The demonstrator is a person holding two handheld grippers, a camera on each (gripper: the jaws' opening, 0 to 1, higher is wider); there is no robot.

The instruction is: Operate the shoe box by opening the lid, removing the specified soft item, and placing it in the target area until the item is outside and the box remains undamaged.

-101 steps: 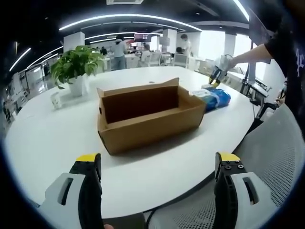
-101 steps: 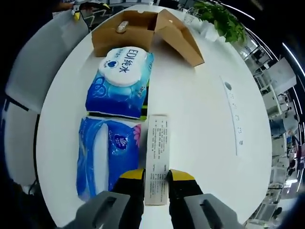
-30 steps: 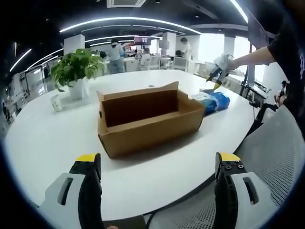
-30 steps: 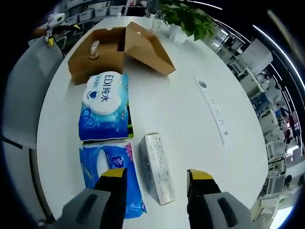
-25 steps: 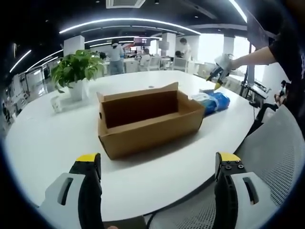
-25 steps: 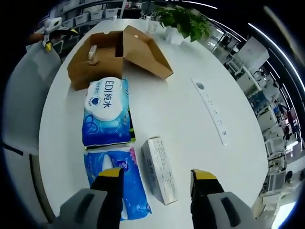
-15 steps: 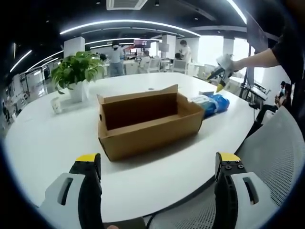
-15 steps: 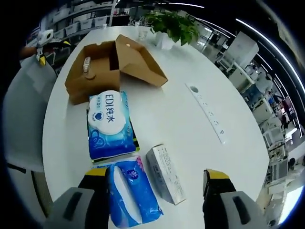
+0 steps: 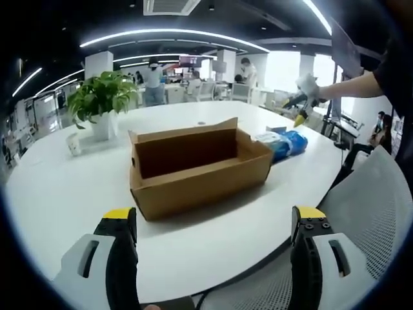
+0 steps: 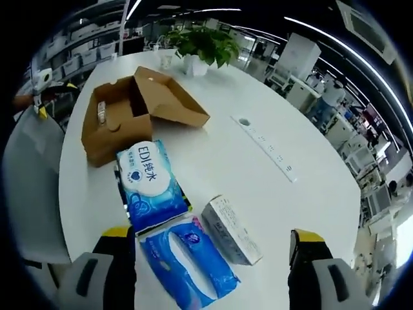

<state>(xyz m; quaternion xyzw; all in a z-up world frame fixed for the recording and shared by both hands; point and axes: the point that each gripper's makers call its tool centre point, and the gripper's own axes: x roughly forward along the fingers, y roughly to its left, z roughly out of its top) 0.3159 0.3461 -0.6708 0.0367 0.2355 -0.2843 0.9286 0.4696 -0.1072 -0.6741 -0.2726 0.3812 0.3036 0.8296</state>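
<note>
Brown cardboard shoe box (image 9: 197, 169) sat on white round table, lid flipped open and folded back, resting on tabletop behind box. Small light object seen inside box in right gripper view, can't tell what it is. Blue wet-wipe pack (image 10: 152, 183) with white oval label laid flat just beside box. Blue tissue pack (image 10: 188, 261) placed next to it, touching or nearly. Both soft packs outside box.

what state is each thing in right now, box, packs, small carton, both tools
shoe box: lid open, upright on the table
wipes pack: lying flat outside the box
tissue pack: lying flat beside the wipes pack
small carton: lying on its side, untouched
left tool: open, holding nothing
right tool: open, holding nothing
</note>
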